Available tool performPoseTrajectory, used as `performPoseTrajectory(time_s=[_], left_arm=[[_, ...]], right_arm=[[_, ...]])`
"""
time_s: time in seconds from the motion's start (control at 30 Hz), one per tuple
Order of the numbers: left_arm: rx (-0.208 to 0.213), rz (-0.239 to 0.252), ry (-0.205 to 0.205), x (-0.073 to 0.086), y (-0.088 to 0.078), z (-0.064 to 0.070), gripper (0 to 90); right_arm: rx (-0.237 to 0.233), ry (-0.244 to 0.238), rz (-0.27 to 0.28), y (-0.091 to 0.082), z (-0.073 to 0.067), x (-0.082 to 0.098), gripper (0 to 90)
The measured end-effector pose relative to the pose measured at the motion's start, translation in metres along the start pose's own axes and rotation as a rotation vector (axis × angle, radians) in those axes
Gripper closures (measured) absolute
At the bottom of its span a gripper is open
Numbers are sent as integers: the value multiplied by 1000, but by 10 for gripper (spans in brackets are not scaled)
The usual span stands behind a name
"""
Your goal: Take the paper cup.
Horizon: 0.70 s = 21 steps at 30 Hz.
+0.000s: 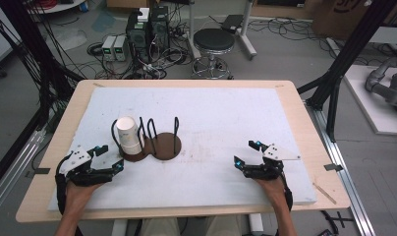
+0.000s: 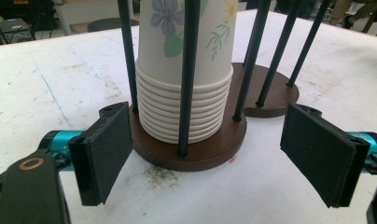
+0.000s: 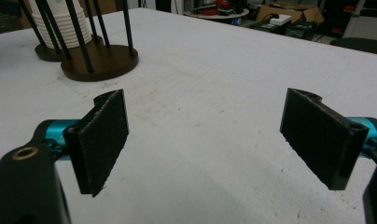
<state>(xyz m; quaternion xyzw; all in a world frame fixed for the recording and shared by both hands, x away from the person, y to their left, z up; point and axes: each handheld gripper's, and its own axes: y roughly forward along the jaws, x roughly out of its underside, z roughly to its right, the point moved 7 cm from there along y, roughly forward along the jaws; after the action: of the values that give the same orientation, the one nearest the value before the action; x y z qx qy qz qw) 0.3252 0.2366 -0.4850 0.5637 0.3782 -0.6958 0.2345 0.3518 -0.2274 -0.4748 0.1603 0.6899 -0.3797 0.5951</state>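
No writing can be read on anything here. A stack of white paper cups (image 1: 128,135) stands upside down inside a cup holder (image 1: 152,147) at about 9 o'clock on the desk (image 1: 295,105). In the left gripper view the top cup shows a printed pattern of purple and yellow flowers with green leaves, and the rolled rims below it form a ribbed column. The holder has two round dark brown bases that look like wood, joined side by side, each ringed by thin black upright rods (image 2: 190,70). The cups fill the left base; the right base (image 3: 100,59) stands bare. The desk has a pale wooden edge and carries a white, slightly scuffed sheet.

The left hand-held gripper (image 1: 108,158) rests at about 8 o'clock, just in front of the cup stack, its black rough-faced pads (image 2: 105,149) spread apart on either side of the holder's base and touching nothing. The right hand-held gripper (image 1: 246,153) lies at about 4 o'clock, well apart from the holder, its jaws also spread wide over bare white surface, holding nothing.
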Motion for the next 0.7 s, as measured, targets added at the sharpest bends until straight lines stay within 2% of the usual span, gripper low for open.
performPoseTrajectory(time_s=[0.07, 0.3, 0.43, 0.7], left_arm=[[-5, 5, 4, 0, -1, 0, 166], [-6, 6, 1, 0, -1, 0, 166], [-6, 9, -3, 0, -1, 0, 166], [-7, 15, -9, -1, -2, -1, 164]], right_arm=[[-2, -11, -7, 1, -1, 0, 157], [-7, 4, -11, 1, 0, 0, 157], [-6, -10, -9, 1, 0, 0, 157], [-5, -4, -7, 1, 0, 0, 157]])
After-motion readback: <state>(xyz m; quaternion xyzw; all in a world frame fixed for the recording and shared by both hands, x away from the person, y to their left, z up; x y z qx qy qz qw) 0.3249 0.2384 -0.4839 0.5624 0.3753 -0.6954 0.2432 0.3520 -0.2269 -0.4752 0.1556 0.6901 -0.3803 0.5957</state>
